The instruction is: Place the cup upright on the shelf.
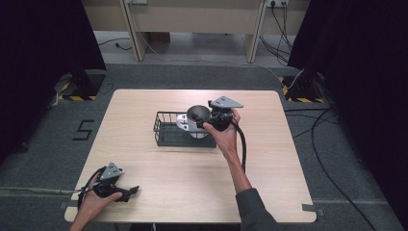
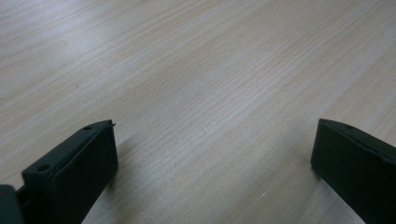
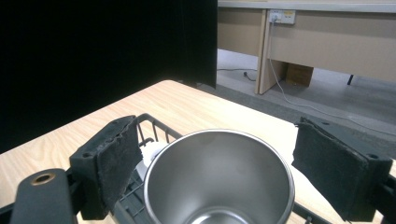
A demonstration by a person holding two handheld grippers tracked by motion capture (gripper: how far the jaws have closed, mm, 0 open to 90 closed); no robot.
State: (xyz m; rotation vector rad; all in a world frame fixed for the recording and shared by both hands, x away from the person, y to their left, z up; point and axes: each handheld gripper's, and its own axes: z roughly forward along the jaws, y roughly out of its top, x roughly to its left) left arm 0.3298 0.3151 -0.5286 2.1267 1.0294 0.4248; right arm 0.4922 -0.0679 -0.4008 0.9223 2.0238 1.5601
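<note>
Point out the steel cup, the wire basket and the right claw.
steel cup (image 3: 219,179): right gripper view, inner wall.
wire basket (image 1: 163,126): high view, left rim wire.
right claw (image 3: 217,172): right gripper view, midway between its pads.

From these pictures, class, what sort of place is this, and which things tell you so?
Probably a lab or recording room: black curtains flank a bare wooden table, cables trail across grey carpet, and hazard tape marks stands.

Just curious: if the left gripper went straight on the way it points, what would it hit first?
Likely the wooden table: the left gripper tilts down at bare wood.
</note>
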